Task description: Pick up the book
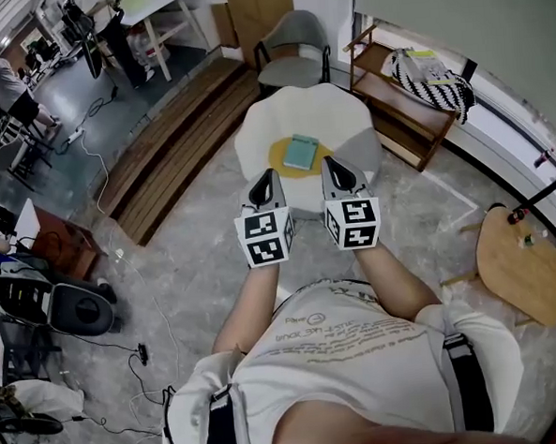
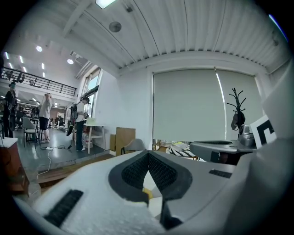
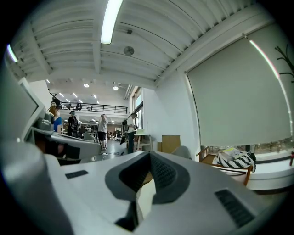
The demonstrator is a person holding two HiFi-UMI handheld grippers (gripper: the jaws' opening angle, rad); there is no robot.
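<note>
A teal book (image 1: 301, 151) lies on a round yellow mat (image 1: 282, 162) on a white, flower-shaped low table (image 1: 347, 118) in the head view. Both grippers are held side by side at the table's near edge, pointing toward the book and a short way from it. My left gripper (image 1: 264, 176) is shut, its dark pads meeting at the tip (image 2: 148, 154) with nothing between them. My right gripper (image 1: 334, 162) looks shut too, its pads touching at the tip (image 3: 149, 154) and holding nothing. The gripper views do not show the book.
Behind the table stands a grey chair (image 1: 291, 47). A wooden shelf (image 1: 393, 106) at the right holds a striped bag (image 1: 431, 77). A small wooden side table (image 1: 520, 263) stands at the right. Wooden steps (image 1: 175, 148) and floor cables (image 1: 127, 357) lie at the left.
</note>
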